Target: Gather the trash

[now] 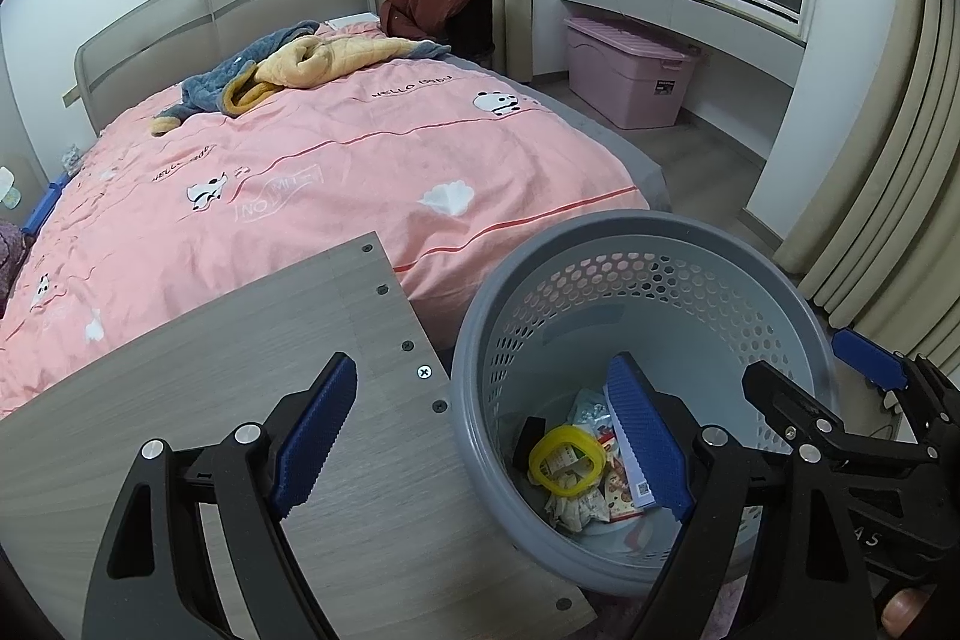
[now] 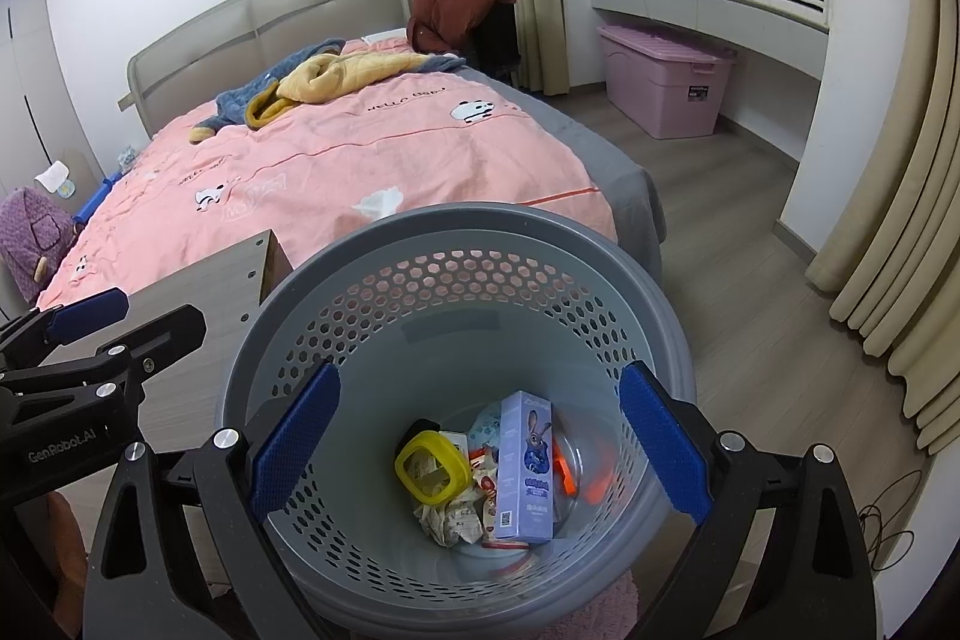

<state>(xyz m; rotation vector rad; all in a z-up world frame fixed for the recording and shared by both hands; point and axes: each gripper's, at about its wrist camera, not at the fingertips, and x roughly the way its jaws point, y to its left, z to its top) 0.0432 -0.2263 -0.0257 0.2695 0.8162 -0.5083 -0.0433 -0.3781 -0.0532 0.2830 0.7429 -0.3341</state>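
Note:
A grey perforated trash basket point(image 2: 462, 244) stands on the floor beside a wooden table point(image 1: 240, 358). In it lie a light purple carton point(image 2: 525, 466), a yellow ring-shaped lid point(image 2: 432, 466), crumpled paper point(image 2: 447, 520) and orange wrappers point(image 2: 564, 472). My right gripper point(image 2: 480, 448) is open and empty, right above the basket's mouth. My left gripper point(image 1: 480, 430) is open and empty, one finger over the table, the other over the basket point(image 1: 636, 232). The trash point(image 1: 576, 460) also shows in the left wrist view.
A bed with a pink cover point(image 1: 300, 172) fills the space behind the table, with a blue and yellow robe point(image 1: 288, 64) on it. A pink storage box point(image 1: 630, 70) stands under the window. Curtains point(image 2: 900, 250) hang at the right. Cables point(image 2: 888, 526) lie on the floor.

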